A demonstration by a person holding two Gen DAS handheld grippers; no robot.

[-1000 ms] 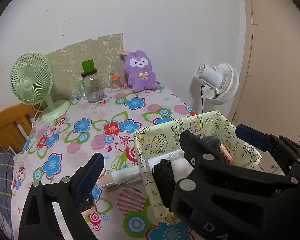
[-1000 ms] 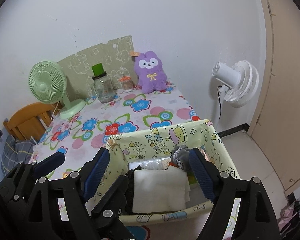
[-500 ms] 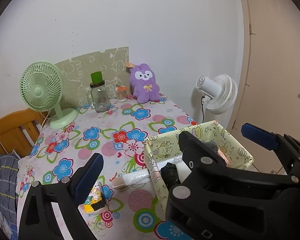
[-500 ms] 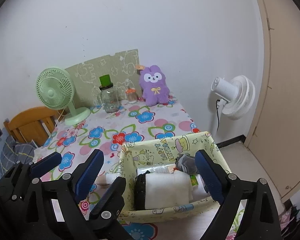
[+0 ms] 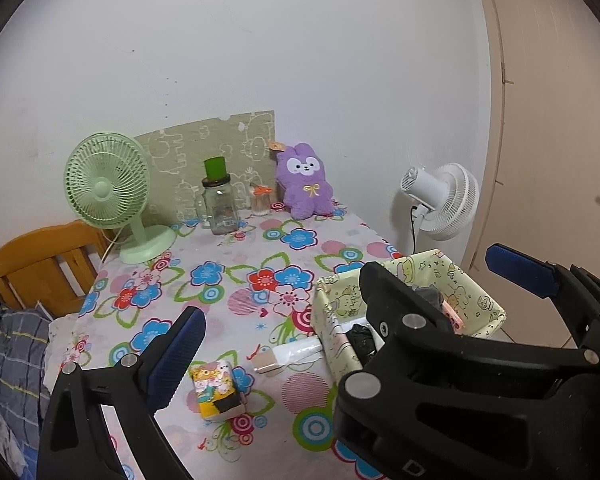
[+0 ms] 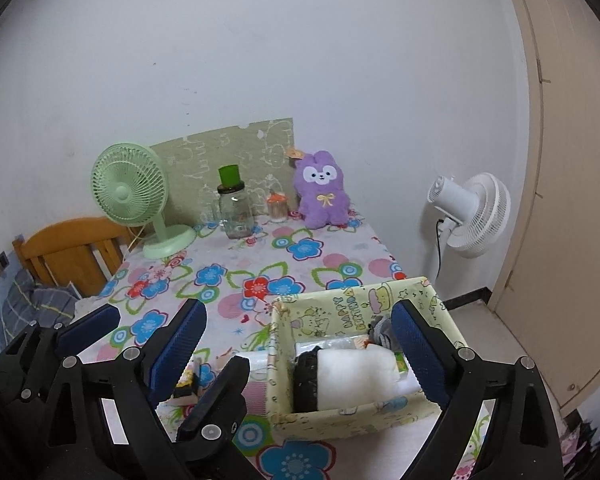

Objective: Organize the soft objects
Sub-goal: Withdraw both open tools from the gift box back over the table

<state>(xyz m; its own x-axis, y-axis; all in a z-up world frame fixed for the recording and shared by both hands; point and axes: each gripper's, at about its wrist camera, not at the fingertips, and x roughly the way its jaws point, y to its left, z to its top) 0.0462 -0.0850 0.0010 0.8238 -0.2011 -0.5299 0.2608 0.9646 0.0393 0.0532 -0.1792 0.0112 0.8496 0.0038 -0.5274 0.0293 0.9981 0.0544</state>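
Note:
A yellow-green cartoon-print fabric basket (image 6: 340, 308) stands at the table's near right corner. It holds a folded white cloth (image 6: 356, 376), a black roll (image 6: 306, 380) and a grey item (image 6: 380, 328). Left of the basket (image 5: 336, 300) lie a white roll with a beige end (image 5: 288, 354) and a small yellow patterned pack (image 5: 216, 388). A purple plush (image 5: 306, 184) sits at the back against the wall. My right gripper (image 6: 300, 307) hangs open above the basket's near side, nothing between its pads. My left gripper (image 5: 344, 283) is open and empty, just left of the right one.
A green desk fan (image 5: 104, 188), a glass jar with a green lid (image 5: 219, 208) and a small jar (image 5: 260, 200) stand along the back of the flowered table (image 5: 220, 276). A wooden chair (image 5: 40, 264) is left, a white floor fan (image 5: 444, 200) and a door right.
Both grippers have drawn back and risen away from the basket, so more of the table shows. The yellow pack has come into view. The right jaws stand a little wider.

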